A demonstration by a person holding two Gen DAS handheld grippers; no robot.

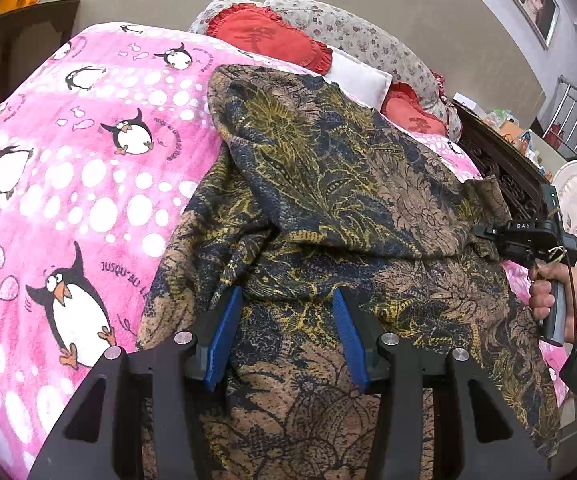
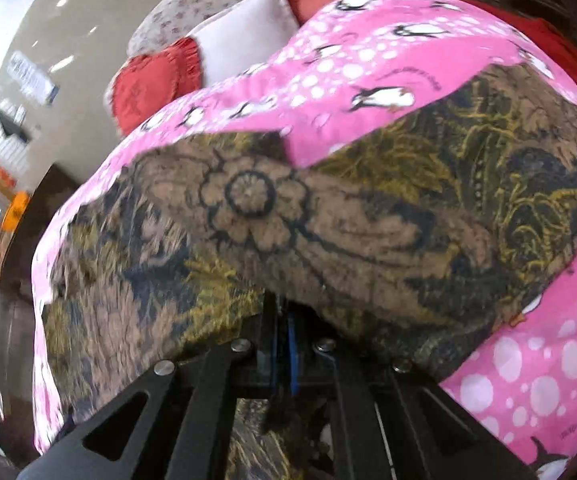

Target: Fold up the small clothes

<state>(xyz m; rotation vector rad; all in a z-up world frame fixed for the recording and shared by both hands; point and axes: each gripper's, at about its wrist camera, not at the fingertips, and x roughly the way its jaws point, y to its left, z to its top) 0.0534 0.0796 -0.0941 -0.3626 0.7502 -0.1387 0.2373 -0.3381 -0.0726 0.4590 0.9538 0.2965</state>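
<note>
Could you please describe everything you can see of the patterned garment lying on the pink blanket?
The patterned garment is soft, knit-looking fabric printed with brown, dark-blue and mustard flowers and leaves. It lies crumpled and partly folded over itself on the pink penguin blanket. The right claw is shut on one edge, lifting fabric that drapes over it. The left claw is open over the near part, its blue fingers at the cloth.

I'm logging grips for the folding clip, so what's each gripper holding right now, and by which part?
The right gripper is shut on an edge of the patterned garment. The left gripper is open over it, holding nothing.
</note>
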